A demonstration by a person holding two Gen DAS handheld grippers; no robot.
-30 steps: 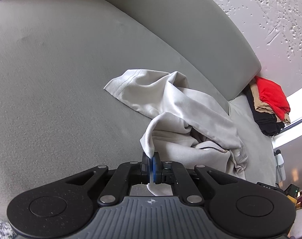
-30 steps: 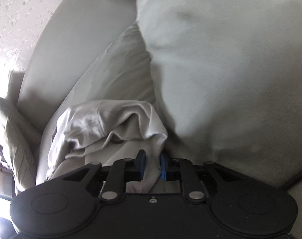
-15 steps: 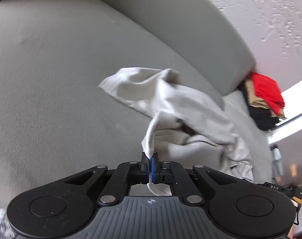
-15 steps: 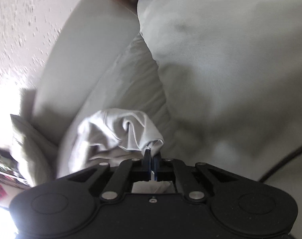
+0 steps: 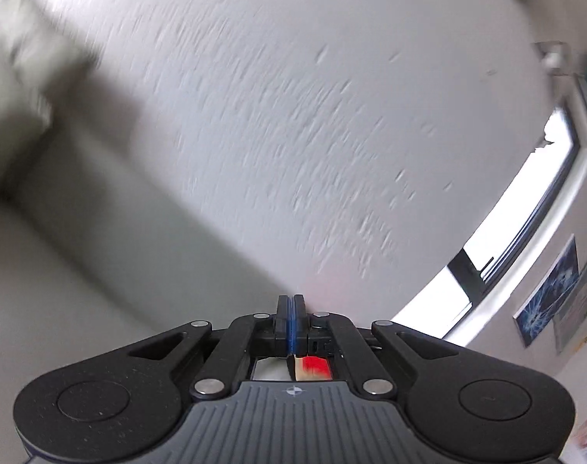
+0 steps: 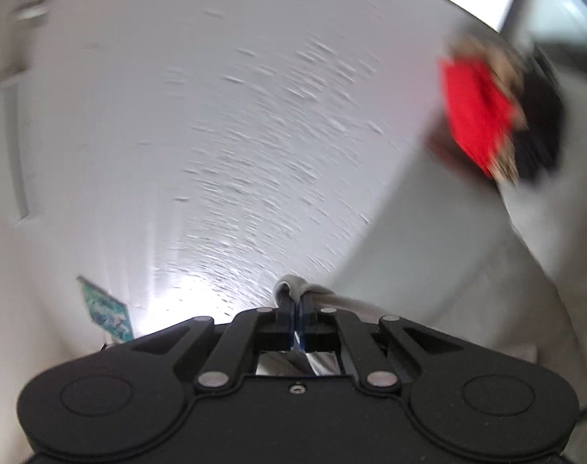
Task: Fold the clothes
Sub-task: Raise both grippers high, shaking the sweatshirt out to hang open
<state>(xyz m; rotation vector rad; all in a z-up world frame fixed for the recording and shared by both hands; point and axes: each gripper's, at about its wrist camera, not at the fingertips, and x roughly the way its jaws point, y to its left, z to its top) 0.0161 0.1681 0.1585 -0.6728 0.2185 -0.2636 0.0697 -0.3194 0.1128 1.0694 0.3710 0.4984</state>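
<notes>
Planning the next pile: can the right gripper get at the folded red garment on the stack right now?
Probably not. The right gripper is shut on a pale grey cloth, so it has no free grip, and the folded red garment sits well off to the upper right. The way there looks free, though the picture is blurred.

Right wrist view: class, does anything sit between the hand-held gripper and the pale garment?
Nothing visible does. The right hand-held gripper is already shut on a fold of the pale garment, which bulges over its tips and trails right.
</notes>
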